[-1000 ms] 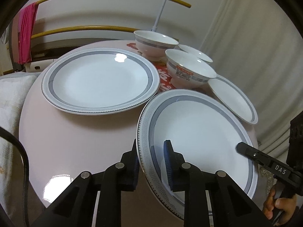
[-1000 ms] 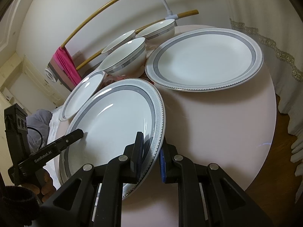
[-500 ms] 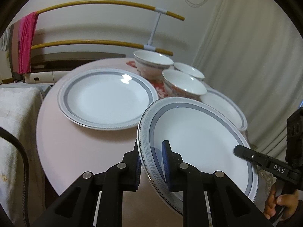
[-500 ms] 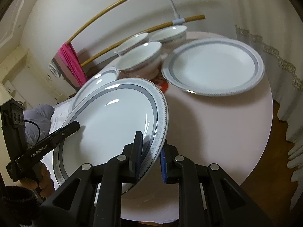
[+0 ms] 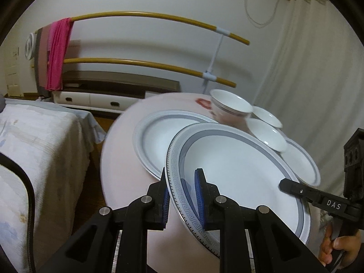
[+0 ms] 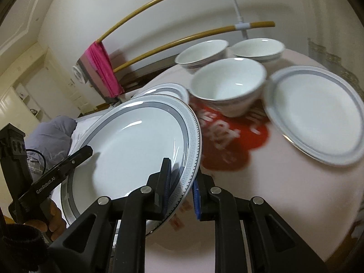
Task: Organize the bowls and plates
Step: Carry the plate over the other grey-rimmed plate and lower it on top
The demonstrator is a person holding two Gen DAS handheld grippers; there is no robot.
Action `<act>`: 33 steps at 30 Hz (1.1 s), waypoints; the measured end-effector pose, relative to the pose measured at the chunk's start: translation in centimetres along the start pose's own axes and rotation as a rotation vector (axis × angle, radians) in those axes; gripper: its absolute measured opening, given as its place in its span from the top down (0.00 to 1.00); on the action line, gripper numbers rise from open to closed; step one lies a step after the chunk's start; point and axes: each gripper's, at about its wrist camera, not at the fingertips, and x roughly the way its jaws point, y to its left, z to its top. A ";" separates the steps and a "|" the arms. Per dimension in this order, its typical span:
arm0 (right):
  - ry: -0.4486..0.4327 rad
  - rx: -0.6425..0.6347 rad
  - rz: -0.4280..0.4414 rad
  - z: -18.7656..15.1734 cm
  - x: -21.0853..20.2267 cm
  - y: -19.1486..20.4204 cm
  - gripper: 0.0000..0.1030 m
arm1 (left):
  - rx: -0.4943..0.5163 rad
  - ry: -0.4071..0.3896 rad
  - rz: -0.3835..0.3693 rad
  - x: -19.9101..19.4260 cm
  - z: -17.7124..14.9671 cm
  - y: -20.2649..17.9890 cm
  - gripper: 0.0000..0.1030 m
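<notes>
A large white plate with a grey band hangs tilted above the round pink table, held from both sides. My left gripper is shut on its near rim, and my right gripper is shut on the opposite rim of the same plate. Each view shows the other gripper's finger over the far rim. In the left wrist view the held plate overlaps a second large plate lying on the table. Three white bowls stand behind, and a smaller plate lies beside them.
A red mat lies under the nearest bowl. A bed with a pale cover stands left of the table. Behind are a yellow-poled rack with a pink cloth, a low cabinet and a curtain.
Both grippers have lifted the large plate off the table and carried it sideways toward the second large plate, which it now overlaps in the left view. The grips have not changed.
</notes>
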 end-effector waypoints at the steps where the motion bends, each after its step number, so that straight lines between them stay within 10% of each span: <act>1: 0.004 -0.002 0.002 0.2 0.5 0.3 0.83 | -0.004 0.000 0.008 0.1 0.2 0.4 0.84; 33: 0.072 0.083 -0.104 3.0 7.2 1.1 0.78 | -0.013 0.031 0.028 9.9 5.3 2.9 0.84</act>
